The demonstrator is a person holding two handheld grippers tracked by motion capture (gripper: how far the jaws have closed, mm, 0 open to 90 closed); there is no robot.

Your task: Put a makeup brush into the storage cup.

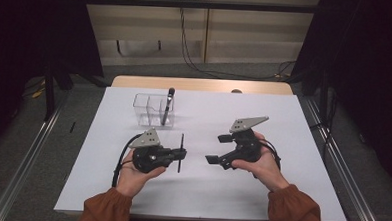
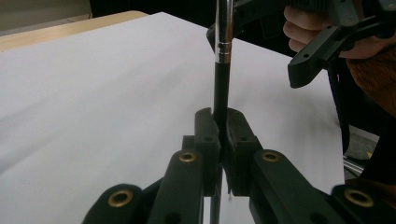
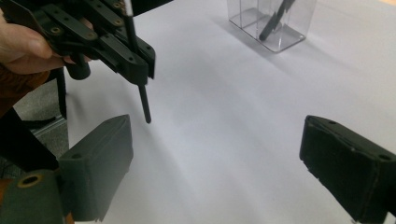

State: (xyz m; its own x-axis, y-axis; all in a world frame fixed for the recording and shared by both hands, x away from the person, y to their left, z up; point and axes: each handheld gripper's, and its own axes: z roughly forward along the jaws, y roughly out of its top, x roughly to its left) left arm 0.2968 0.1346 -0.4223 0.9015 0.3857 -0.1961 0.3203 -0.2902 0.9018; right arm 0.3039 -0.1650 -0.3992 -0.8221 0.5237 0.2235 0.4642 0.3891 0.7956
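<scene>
The black pen point(image 1: 181, 153) sits just left of the middle of the high view, pinched tight in the left hand-held gripper point(image 1: 178, 153) above the white tabletop point(image 1: 283, 124). The right hand-held gripper point(image 1: 217, 149) (just right of it) is spread wide and holds nothing. A clear box point(image 1: 153, 109) with another pen stands farther up.

White-topped table point(image 1: 280, 194) with a wood edge point(image 1: 200, 84) showing at the far side, grey floor point(image 1: 32, 148) around it, black curtains point(image 1: 32, 28) left and right, metal rails point(image 1: 21, 163) running down both sides, pale wall point(image 1: 247, 37) at the far end with cables point(image 1: 196, 60) hanging down
</scene>
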